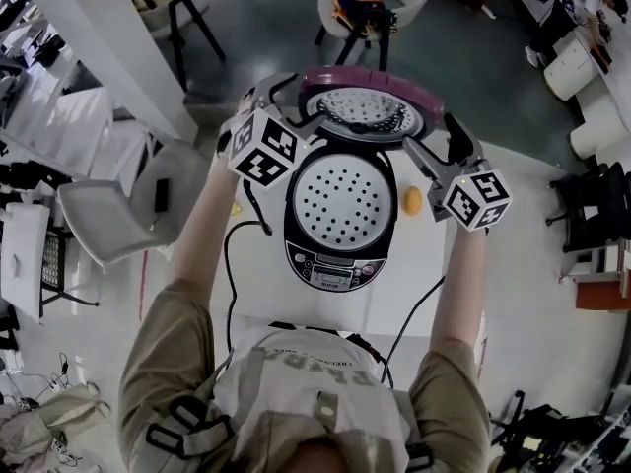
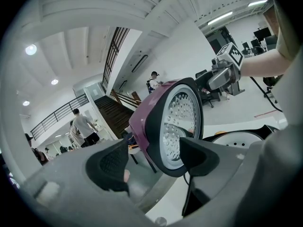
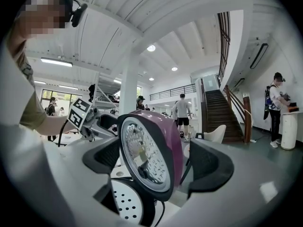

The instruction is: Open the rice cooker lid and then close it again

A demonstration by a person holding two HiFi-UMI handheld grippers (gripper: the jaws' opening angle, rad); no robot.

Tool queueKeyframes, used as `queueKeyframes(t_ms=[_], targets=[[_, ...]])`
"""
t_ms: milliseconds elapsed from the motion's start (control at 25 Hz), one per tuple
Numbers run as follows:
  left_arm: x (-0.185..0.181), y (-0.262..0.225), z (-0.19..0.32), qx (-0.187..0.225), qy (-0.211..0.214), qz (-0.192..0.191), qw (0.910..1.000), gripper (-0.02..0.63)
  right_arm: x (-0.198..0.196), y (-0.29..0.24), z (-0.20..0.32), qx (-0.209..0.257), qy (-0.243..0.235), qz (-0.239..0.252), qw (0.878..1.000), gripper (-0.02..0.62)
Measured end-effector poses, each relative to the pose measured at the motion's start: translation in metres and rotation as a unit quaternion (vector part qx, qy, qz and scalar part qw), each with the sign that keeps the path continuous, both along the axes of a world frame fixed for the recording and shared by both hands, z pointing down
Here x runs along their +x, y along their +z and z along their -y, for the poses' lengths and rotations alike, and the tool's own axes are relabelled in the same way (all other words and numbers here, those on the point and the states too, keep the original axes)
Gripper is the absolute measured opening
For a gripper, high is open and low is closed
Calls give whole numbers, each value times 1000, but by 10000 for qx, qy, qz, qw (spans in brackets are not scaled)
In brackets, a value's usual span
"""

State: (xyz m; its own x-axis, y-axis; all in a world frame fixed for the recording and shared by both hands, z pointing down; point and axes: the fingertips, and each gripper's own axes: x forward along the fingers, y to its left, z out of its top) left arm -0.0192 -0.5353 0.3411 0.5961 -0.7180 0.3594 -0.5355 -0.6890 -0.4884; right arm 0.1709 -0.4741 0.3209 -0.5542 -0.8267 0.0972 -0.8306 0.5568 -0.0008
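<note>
The rice cooker point(image 1: 335, 262) stands on the white table point(image 1: 419, 294) with its purple lid point(image 1: 370, 106) raised upright, its perforated inner plate facing me. A white perforated tray point(image 1: 340, 197) fills the pot. My left gripper point(image 1: 291, 104) is open at the lid's left edge. In the left gripper view the lid point(image 2: 177, 122) stands between the spread jaws of that gripper point(image 2: 154, 162), with a gap to the left pad. My right gripper point(image 1: 442, 144) is open at the lid's right edge. In the right gripper view it point(image 3: 155, 162) straddles the lid point(image 3: 147, 152) without pinching it.
A small orange object point(image 1: 412, 201) lies on the table right of the cooker. A black power cable point(image 1: 229, 264) runs down the table's left side. A grey chair point(image 1: 108, 215) stands to the left. Beyond the table are people and a staircase point(image 3: 222, 112).
</note>
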Motion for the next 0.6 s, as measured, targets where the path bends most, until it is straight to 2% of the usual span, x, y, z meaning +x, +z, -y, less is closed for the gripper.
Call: queueKeyframes(t_ms=[600], targets=[[11,12,8,-28,50,282,9996,356,-17,7,17,69,-296,-220,9993,439]])
